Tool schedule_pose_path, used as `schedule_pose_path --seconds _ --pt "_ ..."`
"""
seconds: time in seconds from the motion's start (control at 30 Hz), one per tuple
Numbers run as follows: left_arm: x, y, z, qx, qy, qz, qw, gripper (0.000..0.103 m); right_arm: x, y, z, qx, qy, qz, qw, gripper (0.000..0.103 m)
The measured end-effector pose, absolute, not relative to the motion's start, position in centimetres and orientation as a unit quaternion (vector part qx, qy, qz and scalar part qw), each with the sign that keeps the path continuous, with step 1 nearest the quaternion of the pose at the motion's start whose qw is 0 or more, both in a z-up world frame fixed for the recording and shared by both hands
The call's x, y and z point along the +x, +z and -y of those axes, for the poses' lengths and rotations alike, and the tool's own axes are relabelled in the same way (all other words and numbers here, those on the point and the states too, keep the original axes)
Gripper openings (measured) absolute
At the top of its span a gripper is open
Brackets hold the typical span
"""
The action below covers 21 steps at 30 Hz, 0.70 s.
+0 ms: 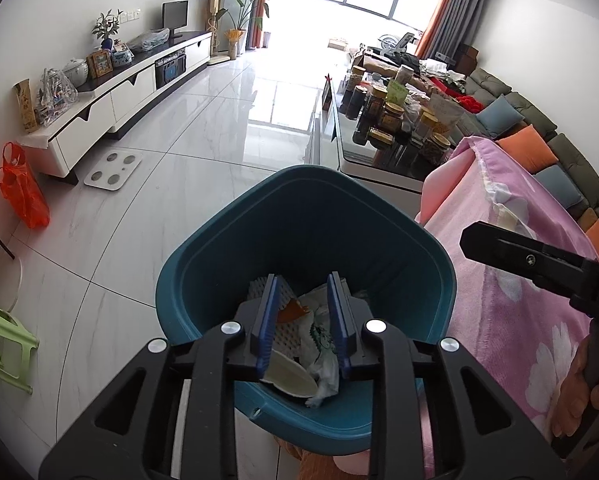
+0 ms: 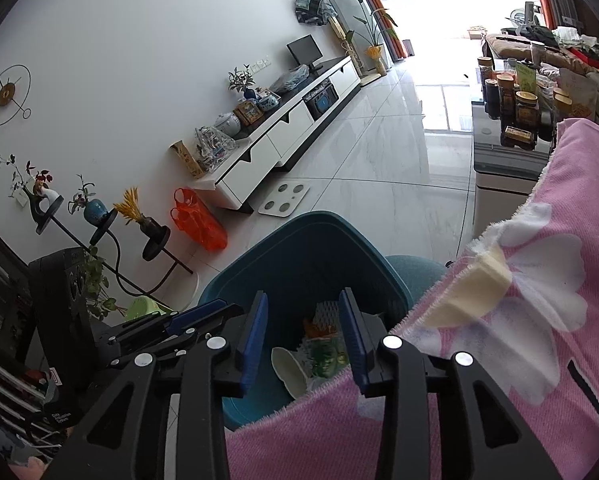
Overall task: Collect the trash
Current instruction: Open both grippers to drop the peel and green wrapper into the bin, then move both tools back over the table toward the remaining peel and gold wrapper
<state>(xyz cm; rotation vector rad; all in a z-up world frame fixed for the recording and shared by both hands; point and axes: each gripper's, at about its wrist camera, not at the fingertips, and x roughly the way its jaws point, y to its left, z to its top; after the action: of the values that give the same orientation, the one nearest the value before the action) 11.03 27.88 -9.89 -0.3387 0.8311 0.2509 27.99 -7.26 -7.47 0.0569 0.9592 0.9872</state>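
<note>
1. Blue-padded jaws of the left hand-held gripper (image 1: 305, 320) stood partly apart over the teal bin (image 1: 227, 248), gripping nothing.
2. Inside the bin lay the trash: a white foam net (image 1: 285, 334), a crumpled wrapper (image 1: 321, 344) and a pale curved shell piece (image 1: 289, 374) (all loose).
3. Right hand-held gripper (image 2: 303, 336) was likewise part open and empty, beside the pink flowered blanket (image 2: 519, 360).
4. White tiled floor (image 1: 203, 168) surrounded the bin.
</note>
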Motion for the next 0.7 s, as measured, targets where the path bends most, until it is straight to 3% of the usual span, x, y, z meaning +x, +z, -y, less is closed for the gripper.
schedule_pose_path --seconds 0.17,0.3,0.7 --pt "9.6 -7.9 -26.4 -0.147 0.113 -0.372 0.91 0.044 27.4 -6.1 9.8 0.036 0.462 -0.422 0.779 0.037" --pt "8.5 -5.7 -24.3 -0.134 0.075 -0.343 0.926 0.053 26.2 -4.1 13.9 0.033 0.46 -0.389 0.797 0.049" --pt "11.5 -3.8 -9.6 -0.071 -0.103 -0.35 0.928 0.058 25.2 -2.6 31.6 0.089 0.327 -0.355 0.871 0.053"
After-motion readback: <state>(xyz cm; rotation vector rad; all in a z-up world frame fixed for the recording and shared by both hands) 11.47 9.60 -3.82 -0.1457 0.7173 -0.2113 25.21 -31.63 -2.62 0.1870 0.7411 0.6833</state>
